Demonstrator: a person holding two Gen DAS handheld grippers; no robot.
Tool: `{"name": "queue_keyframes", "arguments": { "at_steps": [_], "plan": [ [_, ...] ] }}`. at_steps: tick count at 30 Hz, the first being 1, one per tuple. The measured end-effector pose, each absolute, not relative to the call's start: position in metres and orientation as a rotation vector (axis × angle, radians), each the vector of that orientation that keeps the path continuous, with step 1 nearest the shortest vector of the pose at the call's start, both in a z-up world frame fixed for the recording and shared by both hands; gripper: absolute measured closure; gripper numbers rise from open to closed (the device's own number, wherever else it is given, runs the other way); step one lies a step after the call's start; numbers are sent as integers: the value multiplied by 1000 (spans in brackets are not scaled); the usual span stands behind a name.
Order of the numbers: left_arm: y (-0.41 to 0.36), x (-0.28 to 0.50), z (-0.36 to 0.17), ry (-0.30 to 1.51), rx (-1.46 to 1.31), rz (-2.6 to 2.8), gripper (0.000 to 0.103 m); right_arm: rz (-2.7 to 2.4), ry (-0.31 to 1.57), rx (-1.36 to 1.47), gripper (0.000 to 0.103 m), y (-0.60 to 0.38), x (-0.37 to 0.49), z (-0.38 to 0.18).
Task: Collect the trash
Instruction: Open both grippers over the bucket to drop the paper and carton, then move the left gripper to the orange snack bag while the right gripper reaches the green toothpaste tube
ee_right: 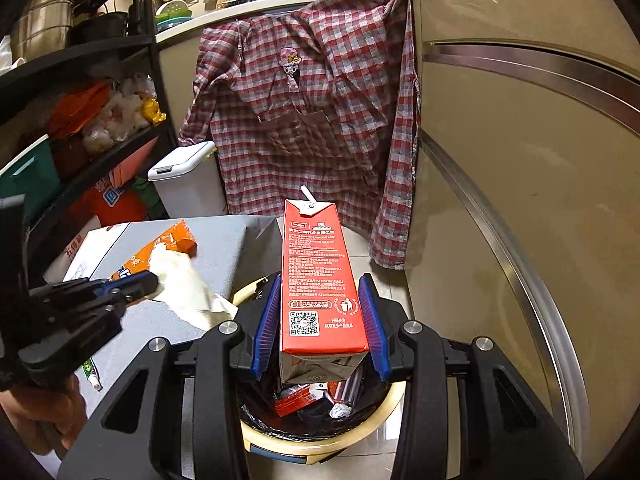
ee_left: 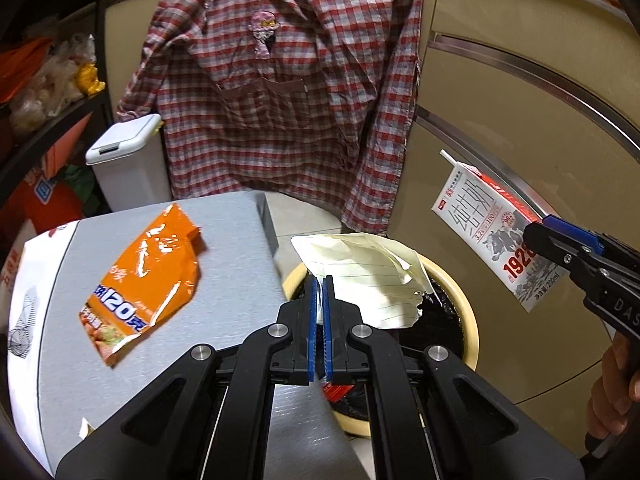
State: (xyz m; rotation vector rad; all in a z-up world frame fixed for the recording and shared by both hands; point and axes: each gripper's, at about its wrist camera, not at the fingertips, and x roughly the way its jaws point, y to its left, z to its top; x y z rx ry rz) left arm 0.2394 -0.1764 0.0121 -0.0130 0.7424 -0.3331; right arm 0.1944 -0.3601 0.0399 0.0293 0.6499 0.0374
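My left gripper [ee_left: 320, 280] is shut on a cream lined paper sheet [ee_left: 372, 280], which hangs over the round bin [ee_left: 468, 312] with its cream rim and black liner. From the right wrist view the same paper [ee_right: 188, 288] looks crumpled at the left gripper [ee_right: 148, 282]. My right gripper [ee_right: 322, 292] is shut on a red and white milk carton [ee_right: 316, 264] with a straw, held above the bin [ee_right: 280, 450]. The carton [ee_left: 488, 232] and right gripper [ee_left: 534, 238] show at the right. An orange snack packet [ee_left: 148, 276] lies on the grey tabletop [ee_left: 236, 240].
The bin holds a red box [ee_right: 296, 400] and other scraps. A white lidded bin [ee_left: 128, 160] stands behind the table beside a hanging plaid shirt [ee_left: 280, 100]. Beige cabinet doors [ee_left: 520, 120] close off the right. A cluttered shelf [ee_right: 100, 120] fills the left. A small tube [ee_right: 90, 372] lies on the table.
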Motion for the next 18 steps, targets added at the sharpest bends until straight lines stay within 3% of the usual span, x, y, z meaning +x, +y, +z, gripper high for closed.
{"name": "queue_keyframes", "arguments": {
  "at_steps": [8, 10, 18],
  "plan": [
    [-188, 250, 6, 773, -11, -334, 98, 32, 671, 45, 62, -363, 201, 35],
    [-186, 253, 4, 792, -38, -339, 93, 26, 675, 42, 53, -363, 203, 33],
    [-165, 246, 12, 766, -55, -340, 90, 29, 652, 66, 52, -364, 200, 36]
  ]
}}
